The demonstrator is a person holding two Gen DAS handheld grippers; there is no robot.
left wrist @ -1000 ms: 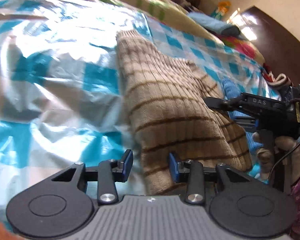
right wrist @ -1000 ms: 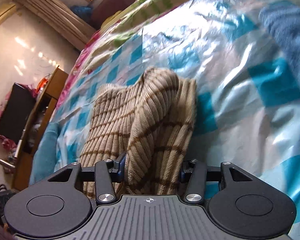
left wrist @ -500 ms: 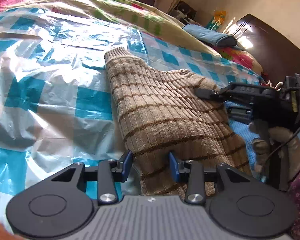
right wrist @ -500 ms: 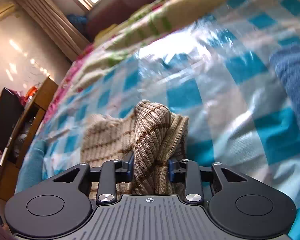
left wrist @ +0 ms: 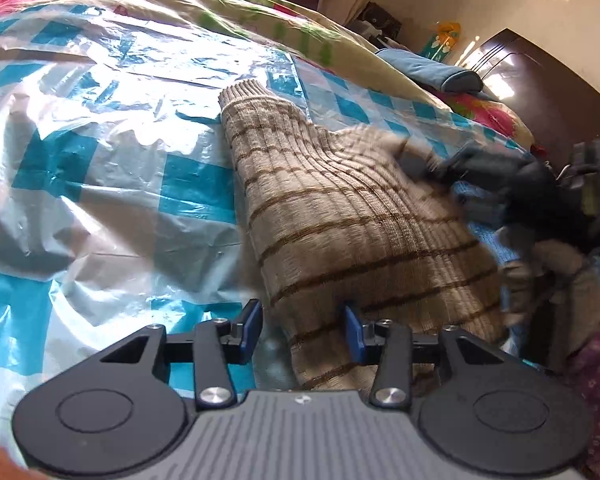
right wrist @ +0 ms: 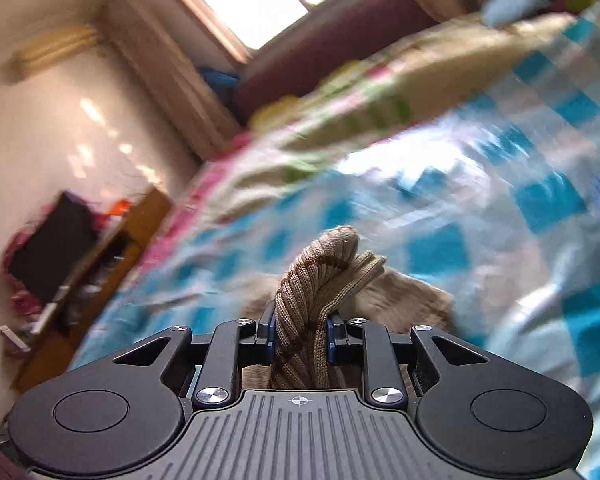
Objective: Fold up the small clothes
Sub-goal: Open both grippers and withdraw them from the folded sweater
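A beige ribbed sweater with thin brown stripes lies on the bed, one sleeve stretched away from me. My left gripper sits low over its near hem. Its jaws are opening; the knit lies between the blue pads without being pressed. The right gripper is closing on a bunched fold of the sweater, and its pads pinch the knit, which stands up out of the jaws. In the left wrist view the right gripper appears blurred at the sweater's far right edge, held by a gloved hand.
A shiny blue-and-white checked plastic sheet covers the bed over a floral blanket. A blue pillow and a dark headboard lie beyond. A blue cloth sits under the right gripper. A wooden shelf stands by the wall.
The right jaws have shut onto a gathered fold of the sweater and lifted it, the view tilting up toward the window. The left jaws have widened a little; the left hand stayed put.
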